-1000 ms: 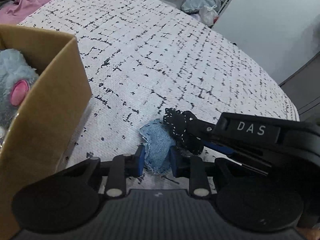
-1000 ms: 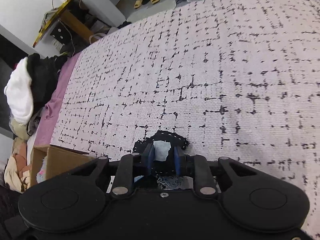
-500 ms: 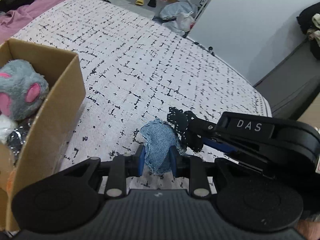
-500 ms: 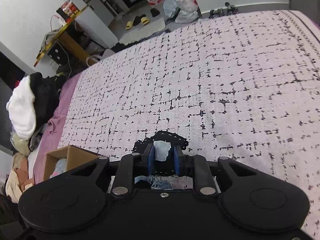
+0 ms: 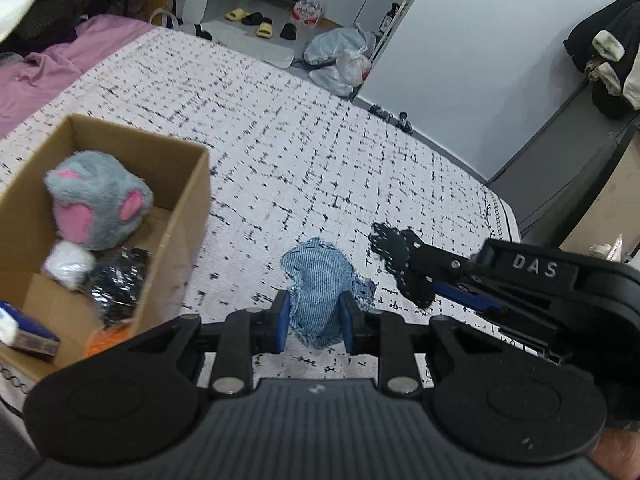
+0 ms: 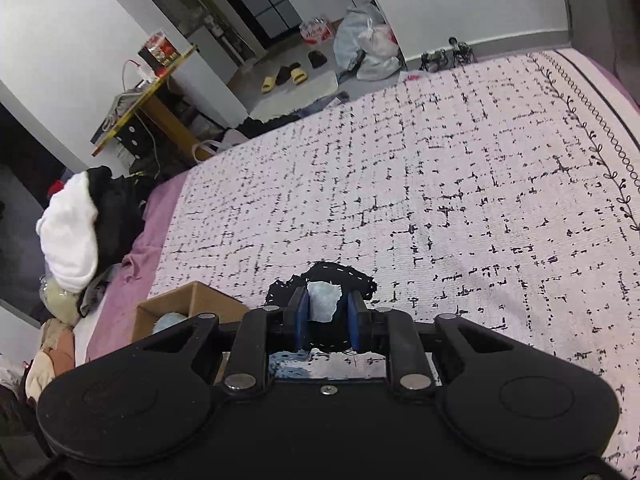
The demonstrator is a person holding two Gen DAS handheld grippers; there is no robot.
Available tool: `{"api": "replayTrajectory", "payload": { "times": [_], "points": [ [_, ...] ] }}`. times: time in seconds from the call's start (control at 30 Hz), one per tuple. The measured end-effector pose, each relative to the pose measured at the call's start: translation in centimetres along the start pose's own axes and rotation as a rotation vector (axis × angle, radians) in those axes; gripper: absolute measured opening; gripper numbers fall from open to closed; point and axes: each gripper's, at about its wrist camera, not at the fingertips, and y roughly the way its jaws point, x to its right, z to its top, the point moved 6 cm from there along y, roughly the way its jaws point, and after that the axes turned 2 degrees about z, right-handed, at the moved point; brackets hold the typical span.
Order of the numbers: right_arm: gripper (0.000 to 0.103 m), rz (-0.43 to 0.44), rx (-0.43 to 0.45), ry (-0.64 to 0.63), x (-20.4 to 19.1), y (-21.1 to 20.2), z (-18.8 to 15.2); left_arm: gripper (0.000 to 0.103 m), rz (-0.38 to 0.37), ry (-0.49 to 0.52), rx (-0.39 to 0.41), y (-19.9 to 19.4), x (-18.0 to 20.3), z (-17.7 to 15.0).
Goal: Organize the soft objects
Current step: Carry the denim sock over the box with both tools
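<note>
A frayed blue denim scrap [image 5: 320, 280] hangs above the bedspread [image 5: 320, 152], and my left gripper [image 5: 314, 322] is shut on it. To its right, my right gripper [image 5: 410, 270] is shut on a black cloth with white stitching [image 5: 390, 242]. In the right wrist view that black cloth [image 6: 340, 276] shows a pale blue patch between the pads of the right gripper [image 6: 328, 320]. An open cardboard box [image 5: 180, 216] stands at the left. It holds a grey and pink plush toy [image 5: 96, 208], a white ball and a shiny black packet [image 5: 116, 284]. The same box [image 6: 192, 300] shows lower left.
The white bedspread with black dashes [image 6: 460, 184] stretches ahead. A pink sheet [image 5: 60, 68] and a clothes pile [image 6: 84, 224] lie along the left side. Slippers [image 5: 260, 26] and plastic bags [image 5: 340, 60] are on the floor beyond the bed.
Both grippers have risen from the bedspread, each still holding its cloth. The bed looks farther away, and the inside of the box has come into view on the left.
</note>
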Motion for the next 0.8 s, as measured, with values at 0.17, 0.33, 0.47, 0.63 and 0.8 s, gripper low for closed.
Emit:
{"api": "replayTrajectory", "payload": {
  "times": [0.17, 0.33, 0.47, 0.63, 0.8],
  "points": [
    [0.021, 0.015, 0.027, -0.004, -1.2, -1.6, -0.7, 0.025, -0.004, 0.017, 0.027, -2.5, -0.8, 0.4],
    [0.021, 0.026, 0.053, -0.005, -2.4, -2.9, -1.4, 0.025, -0.016, 0.03, 0.048, -4.7, -1.7, 0.7],
    [0.021, 0.036, 0.068, -0.009, -3.4, -3.6, -2.0, 0.025, -0.015, 0.046, 0.065, -6.3, -2.7, 1.0],
    [0.021, 0.047, 0.086, -0.018, -4.8, -4.4, -2.7, 0.025, -0.017, 0.055, 0.089, -8.1, -4.1, 1.8],
    [0.021, 0.054, 0.101, -0.032, -6.2, -5.0, -3.0, 0.025, -0.01, 0.055, 0.121, -9.9, -5.9, 3.1]
  ]
}}
